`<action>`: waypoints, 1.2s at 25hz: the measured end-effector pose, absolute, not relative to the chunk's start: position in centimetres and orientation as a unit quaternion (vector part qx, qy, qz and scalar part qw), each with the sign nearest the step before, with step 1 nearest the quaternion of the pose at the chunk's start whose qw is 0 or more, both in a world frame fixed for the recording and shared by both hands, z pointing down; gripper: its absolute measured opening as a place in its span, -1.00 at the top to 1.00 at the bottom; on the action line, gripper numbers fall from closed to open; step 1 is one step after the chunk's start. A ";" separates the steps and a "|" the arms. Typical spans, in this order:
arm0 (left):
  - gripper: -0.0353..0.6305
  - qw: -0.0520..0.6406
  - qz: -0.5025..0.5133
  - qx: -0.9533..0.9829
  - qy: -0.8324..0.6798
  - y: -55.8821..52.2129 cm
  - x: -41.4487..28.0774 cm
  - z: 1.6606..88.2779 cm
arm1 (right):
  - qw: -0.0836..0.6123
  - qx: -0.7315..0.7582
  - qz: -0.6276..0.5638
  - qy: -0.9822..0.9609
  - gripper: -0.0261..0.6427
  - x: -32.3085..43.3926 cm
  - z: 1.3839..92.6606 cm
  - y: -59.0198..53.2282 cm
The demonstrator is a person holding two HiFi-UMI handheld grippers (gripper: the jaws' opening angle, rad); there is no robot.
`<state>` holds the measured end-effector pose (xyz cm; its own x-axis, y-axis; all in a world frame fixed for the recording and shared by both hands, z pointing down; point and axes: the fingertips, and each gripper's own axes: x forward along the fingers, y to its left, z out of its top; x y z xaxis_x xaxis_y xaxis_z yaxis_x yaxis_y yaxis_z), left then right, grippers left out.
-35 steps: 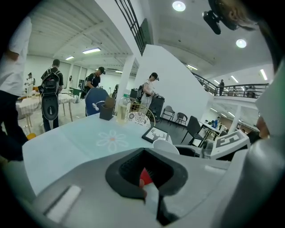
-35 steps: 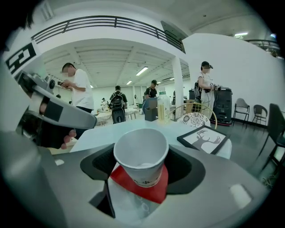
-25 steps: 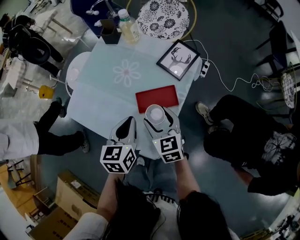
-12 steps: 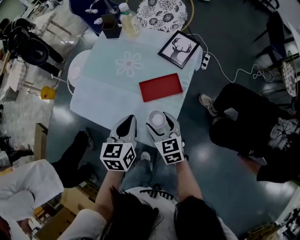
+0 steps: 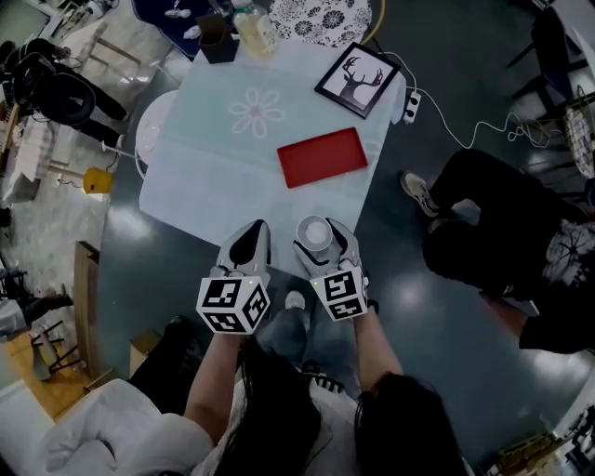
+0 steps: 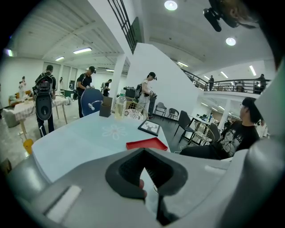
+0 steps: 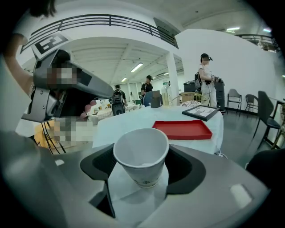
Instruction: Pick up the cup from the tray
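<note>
- The right gripper point(image 5: 322, 244), jaws clasped round the white paper cup point(image 5: 315, 232), now holds it upright over the dark floor, clear of the table point(image 5: 209, 181). A second ago the cup hung over the table's near edge.
- The red tray point(image 5: 322, 156) lies on the table, well apart from the cup, and sits higher in the head view than before.
- The left gripper point(image 5: 249, 249), just beside the right, has its jaws drawn together on nothing.
- A person in white point(image 5: 116, 432) has shifted from mid-left to the bottom-left corner.
- The bottle point(image 5: 253, 20) is cut off by the top edge. A small reddish shape point(image 6: 141, 190) behind the left jaws cannot be identified.
</note>
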<state>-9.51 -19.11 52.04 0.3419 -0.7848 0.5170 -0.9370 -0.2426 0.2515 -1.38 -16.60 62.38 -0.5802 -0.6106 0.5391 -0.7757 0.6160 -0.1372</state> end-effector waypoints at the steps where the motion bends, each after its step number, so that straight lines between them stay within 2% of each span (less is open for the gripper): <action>1: 0.89 0.265 0.144 0.775 -0.555 -19.1 -9.5 52.1 | 0.227 0.395 0.181 -0.872 -0.14 -1.5 62.4 -16.5; 3: 0.89 0.264 0.142 0.773 -0.558 -18.9 -9.6 52.0 | 0.223 0.387 0.183 -0.876 -0.16 -1.6 62.4 -16.4; 7: 0.89 0.239 0.126 0.767 -0.582 -18.9 -10.5 50.7 | 0.200 0.378 0.181 -0.886 -0.51 -2.0 61.0 -16.8; 16: 0.89 0.230 0.113 0.781 -0.570 -18.4 -9.8 48.8 | 0.148 0.418 0.167 -0.881 -0.51 -0.5 54.4 -18.0; 24: 0.89 0.223 0.091 0.813 -0.530 -17.7 -8.1 45.6 | 0.152 0.436 0.151 -0.874 -0.50 0.4 49.4 -17.4; 28: 0.89 0.206 0.085 0.823 -0.522 -17.0 -8.3 44.3 | 0.140 0.457 0.135 -0.868 -0.25 0.9 47.0 -16.9; 30: 0.89 0.199 0.081 0.828 -0.518 -16.7 -8.6 43.4 | 0.127 0.470 0.138 -0.863 -0.06 1.0 46.0 -16.6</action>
